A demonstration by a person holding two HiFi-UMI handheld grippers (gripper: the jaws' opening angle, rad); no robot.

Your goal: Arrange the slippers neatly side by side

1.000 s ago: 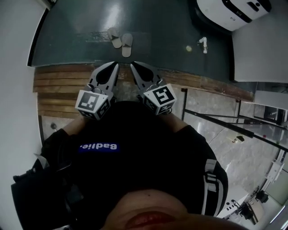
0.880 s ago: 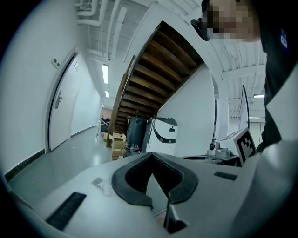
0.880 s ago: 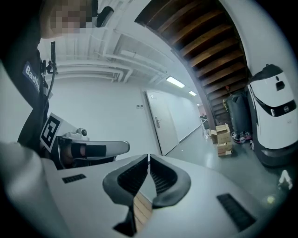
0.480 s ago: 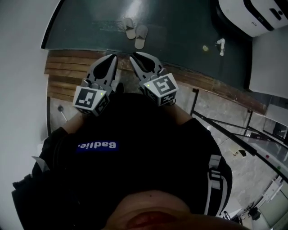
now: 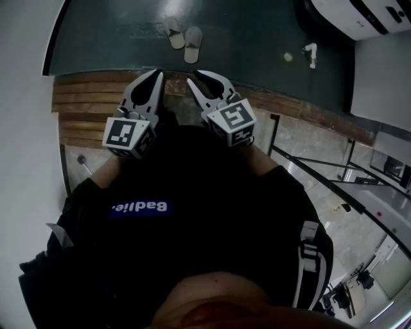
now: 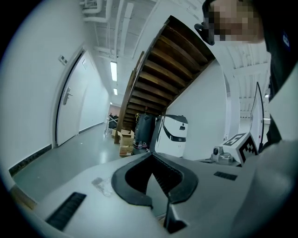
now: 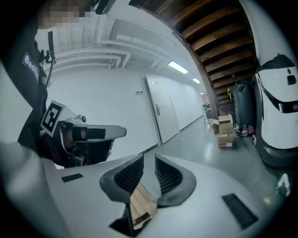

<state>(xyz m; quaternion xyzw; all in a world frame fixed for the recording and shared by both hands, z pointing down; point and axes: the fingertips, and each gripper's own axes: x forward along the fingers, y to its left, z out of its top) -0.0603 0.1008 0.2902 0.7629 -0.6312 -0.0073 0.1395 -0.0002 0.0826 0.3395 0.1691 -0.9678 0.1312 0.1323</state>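
Two pale beige slippers lie on the dark green floor at the top of the head view, the left slipper (image 5: 173,32) angled against the right slipper (image 5: 192,44) in a loose V. My left gripper (image 5: 158,72) is held out over the wooden step, short of the slippers, with its jaws shut and empty (image 6: 150,154). My right gripper (image 5: 198,76) is beside it, with a narrow gap between its pads and nothing in it (image 7: 149,158). Neither gripper view shows the slippers.
Wooden step planks (image 5: 90,103) lie under the grippers. A white machine (image 5: 359,16) stands at the top right, with a small white object (image 5: 311,51) and a yellowish ball (image 5: 288,56) on the floor near it. A metal railing (image 5: 308,170) runs on the right. Cardboard boxes (image 6: 125,139) sit under the staircase.
Both grippers have moved forward, towards the edge of the wooden step and the slippers. The slippers lie as before.
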